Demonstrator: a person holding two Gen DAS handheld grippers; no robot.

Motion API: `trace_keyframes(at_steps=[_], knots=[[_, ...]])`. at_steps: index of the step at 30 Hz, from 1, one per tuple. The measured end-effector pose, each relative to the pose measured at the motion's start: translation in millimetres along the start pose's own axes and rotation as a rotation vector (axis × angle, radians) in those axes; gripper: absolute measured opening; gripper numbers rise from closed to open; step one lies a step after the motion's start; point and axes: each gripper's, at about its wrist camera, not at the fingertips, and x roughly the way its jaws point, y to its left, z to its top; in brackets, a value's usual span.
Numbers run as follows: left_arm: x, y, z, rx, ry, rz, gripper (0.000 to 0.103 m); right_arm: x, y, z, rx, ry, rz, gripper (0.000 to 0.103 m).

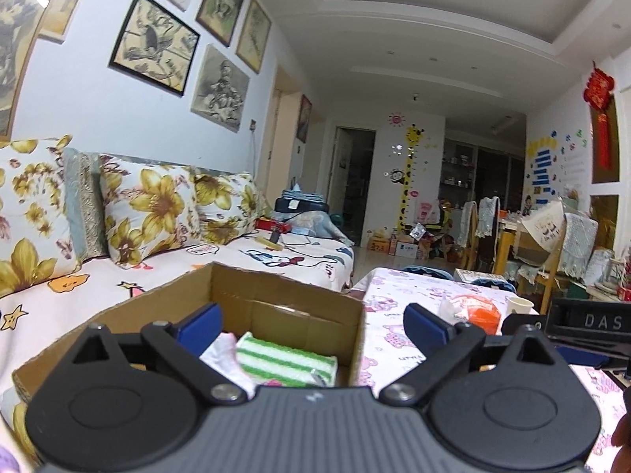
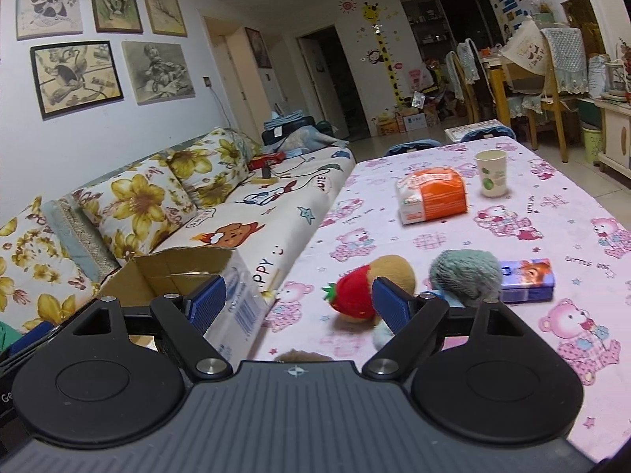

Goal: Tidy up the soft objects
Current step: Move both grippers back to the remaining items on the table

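A cardboard box (image 1: 276, 295) stands at the table's left edge by the sofa. Inside lie a green-and-white striped cloth (image 1: 284, 360) and a white cloth (image 1: 224, 354). My left gripper (image 1: 311, 325) is open and empty above the box's near side. In the right wrist view the box (image 2: 185, 268) is at the left. A plush toy with a red strawberry hat (image 2: 363, 291) and a grey fuzzy plush (image 2: 465, 276) lie on the pink tablecloth (image 2: 434, 236). My right gripper (image 2: 297, 305) is open and empty, just short of the strawberry plush.
An orange-and-white pack (image 2: 432, 195), a paper cup (image 2: 491, 173) and a small blue carton (image 2: 526, 280) sit on the table. A floral-cushioned sofa (image 2: 157, 205) runs along the left. Chairs (image 2: 552, 75) stand beyond the table. The right gripper's body (image 1: 583, 325) shows in the left wrist view.
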Motion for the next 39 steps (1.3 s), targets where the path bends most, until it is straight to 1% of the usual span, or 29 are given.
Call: trace_keyframes(at_steps=[8,21,23,32,36,39], knots=[[1.8,-21.6,-4.8,0.068,0.004,-0.045,0.099,-8.5,-8.9,-2.1,0.019,-0.024,-0.046,0.102],[2.6,-55.7,-15.6,0.166,0.008,-0.088,0.100,-12.0,-28.7,-9.4,0.070,-0.053,-0.109,0.102],[2.5,-60.4,-17.7,0.180,0.009,-0.095,0.102,-13.6,-32.8,-10.6,0.081,-0.055,-0.120,0.102],[2.7,-87.1,-27.3,0.245,0.017,-0.134,0.102,-15.3,-51.6,-13.6,0.123,-0.057,-0.172,0.102],[4.8,-99.7,-32.6,0.276,0.035,-0.159,0.102,-12.4,-61.7,-14.3,0.134,-0.044,-0.194,0.102],[8.5,-110.1,-37.4,0.289,0.061,-0.193,0.102,-8.8,-71.2,-13.9,0.135,-0.034,-0.217,0.102]])
